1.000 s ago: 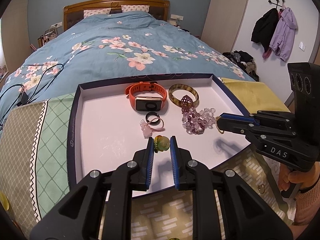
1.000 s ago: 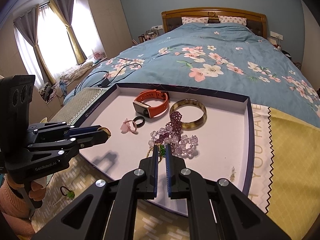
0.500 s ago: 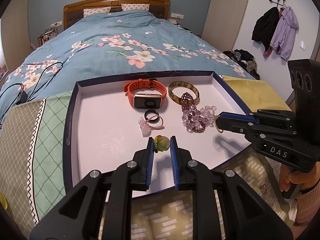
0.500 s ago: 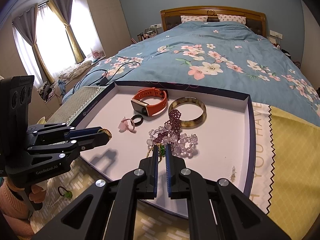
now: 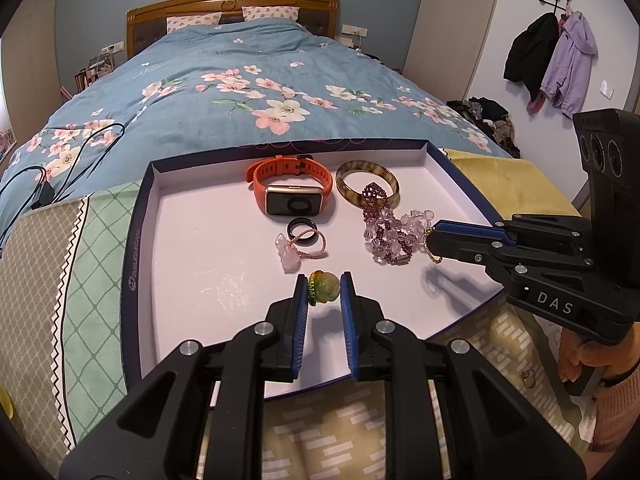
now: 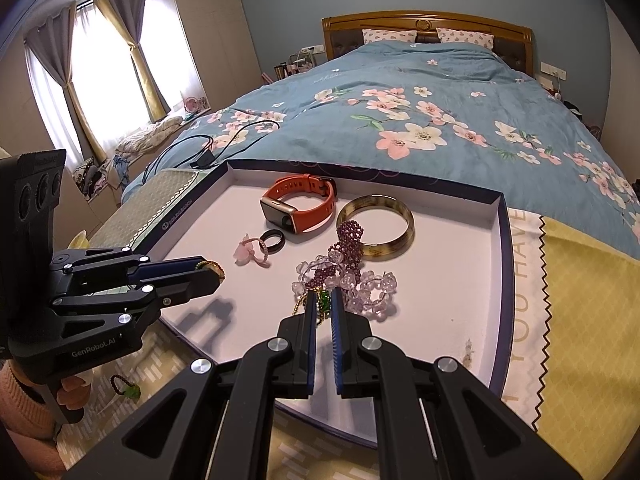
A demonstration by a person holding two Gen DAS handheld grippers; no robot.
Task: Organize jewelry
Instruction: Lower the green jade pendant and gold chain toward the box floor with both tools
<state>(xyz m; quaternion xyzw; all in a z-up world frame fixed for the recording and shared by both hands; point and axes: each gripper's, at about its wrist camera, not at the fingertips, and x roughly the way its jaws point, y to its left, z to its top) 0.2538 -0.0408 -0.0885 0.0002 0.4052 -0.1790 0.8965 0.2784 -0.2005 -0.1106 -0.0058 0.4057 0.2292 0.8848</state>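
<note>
Above the tray's [image 5: 136, 240] near edge, the left gripper [image 5: 324, 286] pinched a green pendant [image 5: 325, 286]. The right gripper [image 6: 323, 300] clamped a gold chain with green stone [image 6: 323, 299] by the bead bracelets [image 6: 352, 276]. The orange watch [image 5: 292, 188] lay broadside near the far edge.

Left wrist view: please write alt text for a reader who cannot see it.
The left tool is shut on a green and amber pendant above a white-lined tray at the foot of a bed. On the tray lie an orange smartwatch, a brown bangle, two rings and beaded bracelets. The right tool reaches in holding a gold chain.
</note>
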